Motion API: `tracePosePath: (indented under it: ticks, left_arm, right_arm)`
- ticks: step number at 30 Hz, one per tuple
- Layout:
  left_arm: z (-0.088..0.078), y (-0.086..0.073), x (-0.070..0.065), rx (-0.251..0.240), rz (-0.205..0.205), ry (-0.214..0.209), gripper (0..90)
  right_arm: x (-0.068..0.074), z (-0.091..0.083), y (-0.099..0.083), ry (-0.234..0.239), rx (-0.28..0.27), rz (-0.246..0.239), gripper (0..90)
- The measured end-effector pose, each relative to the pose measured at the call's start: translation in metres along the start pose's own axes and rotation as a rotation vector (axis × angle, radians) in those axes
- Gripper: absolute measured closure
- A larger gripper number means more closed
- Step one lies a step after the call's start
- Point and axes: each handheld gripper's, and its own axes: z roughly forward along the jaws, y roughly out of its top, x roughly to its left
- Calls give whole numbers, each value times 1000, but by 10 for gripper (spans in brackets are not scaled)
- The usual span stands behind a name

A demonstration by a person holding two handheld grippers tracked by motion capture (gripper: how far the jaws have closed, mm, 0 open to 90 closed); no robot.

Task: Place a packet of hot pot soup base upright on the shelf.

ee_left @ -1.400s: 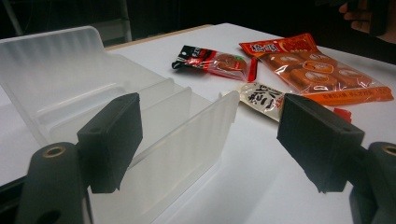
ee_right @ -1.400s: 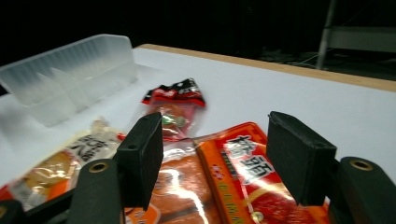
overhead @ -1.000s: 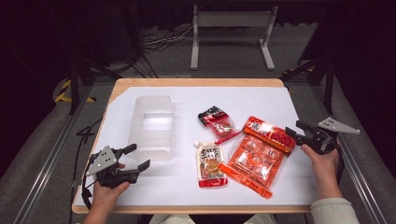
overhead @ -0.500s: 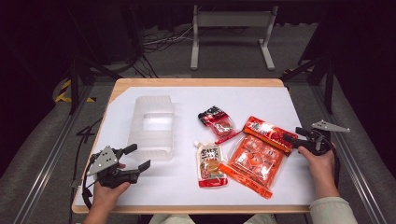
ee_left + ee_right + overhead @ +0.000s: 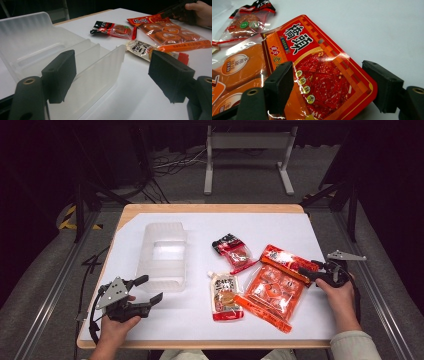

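Observation:
My right gripper (image 5: 306, 270) is open, low over the right end of a red-orange jerky packet (image 5: 287, 260). In the right gripper view the packet's corner (image 5: 322, 75) lies between the jaws of that gripper (image 5: 329, 87). The jaws have just been closing a little, and the pads do not touch it. The packet overlaps a large orange bag (image 5: 272, 290) of round cakes. My left gripper (image 5: 150, 288) rests open at the front left, just in front of a clear plastic container (image 5: 164, 255). The container's near wall (image 5: 100, 67) stands ahead of that gripper (image 5: 112, 75).
A white sauce pouch (image 5: 225, 295) lies between the container and the orange bag. A small red snack pack (image 5: 231, 250) sits behind it. A white sheet (image 5: 200, 320) covers the wooden table, with bare room along the front edge and at the back.
My right gripper has come down and a little left, from above the table's right edge onto the red-orange packet's end. The left gripper has stayed where it was.

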Motion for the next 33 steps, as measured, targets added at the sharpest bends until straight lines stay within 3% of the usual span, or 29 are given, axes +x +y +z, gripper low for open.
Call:
tracePosePath:
  ticks: [4,12,17,21,27,29,33]
  left_arm:
    - [1,0,0,4,3,1,228]
    - [2,0,0,7,2,5,227]
    - [1,0,-1,9,2,0,225]
    - [0,1,-1,-36,-44,-39,211]
    - [2,4,-6,-44,-30,-63,191]
    - [3,4,-7,-36,-13,-57,191]
    - [3,4,-6,-33,-18,-49,191]
  right_arm:
    - [1,3,1,-20,49,9,267]
    - [-3,6,2,2,72,32,281]
    - [-2,4,3,35,88,37,398]
    - [1,2,5,60,90,27,471]
    - [-3,-2,5,106,83,73,583]
    - [-2,-3,5,111,82,68,617]
    - [-2,-5,6,133,93,45,723]
